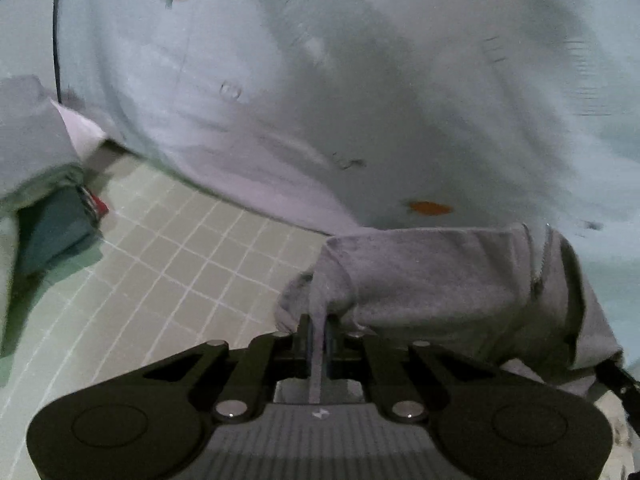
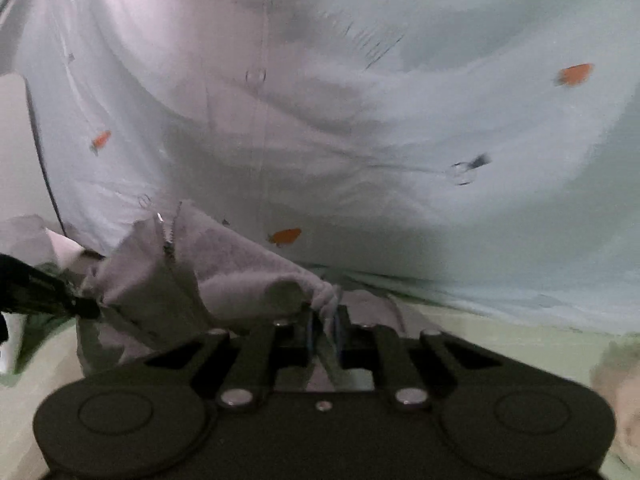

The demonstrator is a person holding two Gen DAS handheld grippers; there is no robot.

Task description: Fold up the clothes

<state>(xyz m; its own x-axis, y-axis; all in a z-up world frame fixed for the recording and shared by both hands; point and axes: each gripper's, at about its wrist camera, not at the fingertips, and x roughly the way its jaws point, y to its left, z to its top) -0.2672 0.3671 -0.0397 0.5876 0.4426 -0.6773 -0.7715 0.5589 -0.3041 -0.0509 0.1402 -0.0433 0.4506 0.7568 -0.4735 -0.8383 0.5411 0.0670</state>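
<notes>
A grey fleece garment [image 1: 440,272] with a zipper [image 2: 168,240] hangs stretched between my two grippers above a green gridded mat [image 1: 188,256]. My left gripper [image 1: 318,320] is shut on a pinched edge of the grey cloth. My right gripper [image 2: 324,316] is shut on another bunched edge of the same garment [image 2: 240,272]. The tip of the left gripper [image 2: 86,308] shows at the left of the right wrist view, clamped on the cloth. Close behind the garment stands a person in a pale blue shirt [image 1: 360,80] with small orange carrot prints [image 2: 285,236].
More clothes lie at the left of the mat: a pale grey piece [image 1: 28,144] over a dark teal one [image 1: 52,228]. A beige fuzzy item [image 2: 620,392] sits at the right edge. The shirt [image 2: 400,120] fills the space ahead.
</notes>
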